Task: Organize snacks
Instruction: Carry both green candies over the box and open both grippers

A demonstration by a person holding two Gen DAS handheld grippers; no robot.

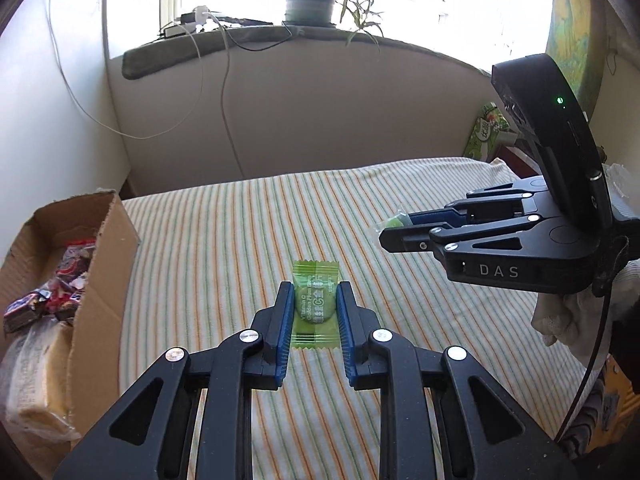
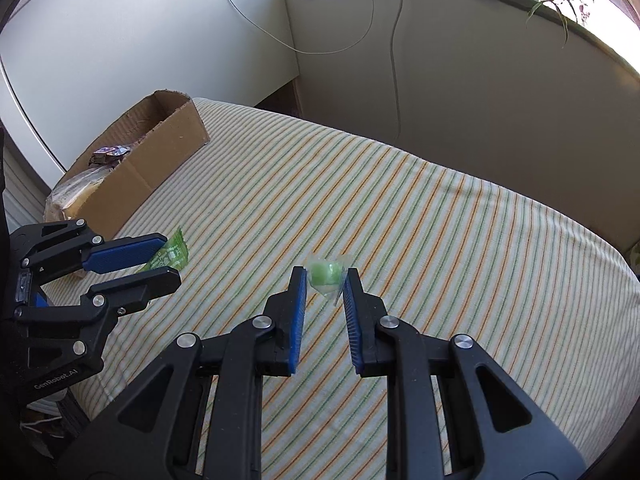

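Note:
My left gripper is shut on a green wrapped candy, held flat between the blue pads above the striped cloth. In the right wrist view the left gripper shows at the left with the green candy wrapper between its fingers. My right gripper is shut on a small clear-wrapped green sweet, held above the cloth. In the left wrist view the right gripper is at the right with the sweet at its tips.
An open cardboard box with several wrapped snacks and a bread pack stands at the left edge of the cloth; it also shows in the right wrist view. A green snack bag leans at the far right. Cables hang on the wall behind.

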